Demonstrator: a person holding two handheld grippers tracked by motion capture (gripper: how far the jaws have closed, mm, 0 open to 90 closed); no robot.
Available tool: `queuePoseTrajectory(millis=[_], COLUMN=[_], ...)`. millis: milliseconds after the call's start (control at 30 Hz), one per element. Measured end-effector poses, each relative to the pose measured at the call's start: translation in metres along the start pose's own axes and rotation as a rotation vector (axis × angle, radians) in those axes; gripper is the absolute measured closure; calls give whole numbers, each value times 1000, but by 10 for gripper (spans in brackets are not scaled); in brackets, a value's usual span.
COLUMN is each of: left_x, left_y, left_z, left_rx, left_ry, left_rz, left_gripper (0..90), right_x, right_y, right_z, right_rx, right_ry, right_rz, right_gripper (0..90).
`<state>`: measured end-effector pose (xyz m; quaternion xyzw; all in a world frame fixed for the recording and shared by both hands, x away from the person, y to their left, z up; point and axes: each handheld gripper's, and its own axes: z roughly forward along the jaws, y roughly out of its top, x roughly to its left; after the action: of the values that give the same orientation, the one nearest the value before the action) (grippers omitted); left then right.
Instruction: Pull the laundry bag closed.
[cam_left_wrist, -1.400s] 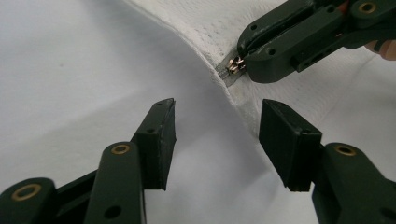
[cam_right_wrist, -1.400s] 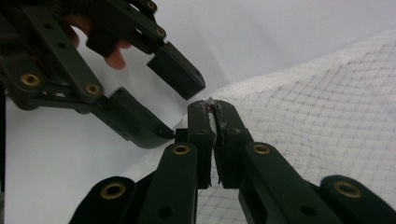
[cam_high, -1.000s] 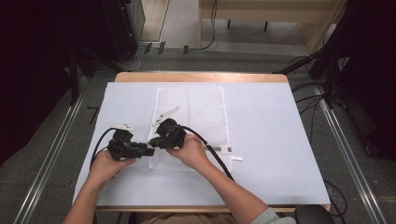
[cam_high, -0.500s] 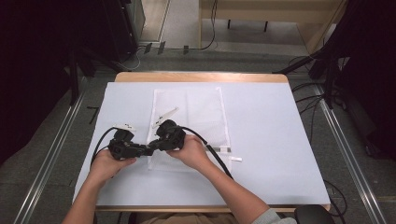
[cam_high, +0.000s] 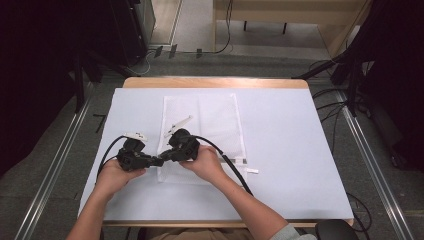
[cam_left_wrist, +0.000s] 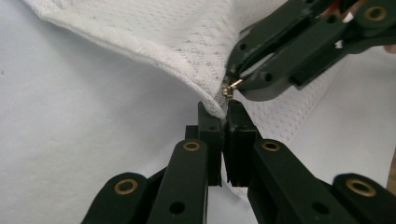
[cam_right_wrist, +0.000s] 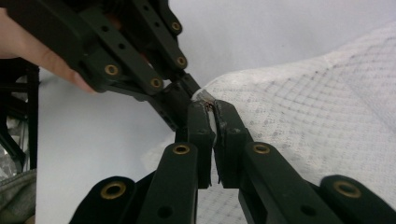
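Observation:
A white mesh bag (cam_high: 210, 125) lies flat in the middle of the table. My left gripper (cam_high: 158, 161) is shut on the bag's near left corner (cam_left_wrist: 205, 91), and the mesh is pinched between its jaws. My right gripper (cam_high: 166, 157) meets it tip to tip from the right. In the left gripper view, the right gripper (cam_left_wrist: 231, 81) holds a small brass zipper pull (cam_left_wrist: 229, 87) just above my left gripper (cam_left_wrist: 225, 114). In the right gripper view, my right gripper (cam_right_wrist: 212, 112) is shut on that pull (cam_right_wrist: 208, 103), with the left gripper (cam_right_wrist: 186, 93) close behind it.
A pale cover (cam_high: 290, 130) spreads over the table, and wood (cam_high: 215, 82) shows at the far edge. A white strip (cam_high: 178, 125) lies on the bag's left part. A small white piece (cam_high: 253, 171) lies right of the person's right hand (cam_high: 207, 165). Cables (cam_high: 227, 162) trail from both grippers.
Almost nothing: both grippers stay together at the bag's near left corner, with the right one edged slightly closer to the left.

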<state>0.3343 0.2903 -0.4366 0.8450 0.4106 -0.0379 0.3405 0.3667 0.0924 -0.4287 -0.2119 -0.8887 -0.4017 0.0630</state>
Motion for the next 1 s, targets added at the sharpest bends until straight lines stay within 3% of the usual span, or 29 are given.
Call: queuePoseTrajectory(millis=[167, 367, 733, 1000], left_x=[-1, -1, -1, -1], left_y=[1, 1, -1, 0], left_z=[2, 2, 2, -3], left_rx=[21, 26, 45, 17], left_ry=[13, 19, 13, 13], left_rz=[-9, -17, -14, -37], left_gripper=[879, 881, 883, 886], right_x=[-3, -6, -5, -2], right_y=[-5, -6, -13, -12], right_z=[6, 8, 9, 6], right_rx=[-1, -4, -11, -34], right_ry=[-1, -4, -16, -42], right_rz=[40, 43, 27, -3], right_gripper=[880, 882, 881, 882])
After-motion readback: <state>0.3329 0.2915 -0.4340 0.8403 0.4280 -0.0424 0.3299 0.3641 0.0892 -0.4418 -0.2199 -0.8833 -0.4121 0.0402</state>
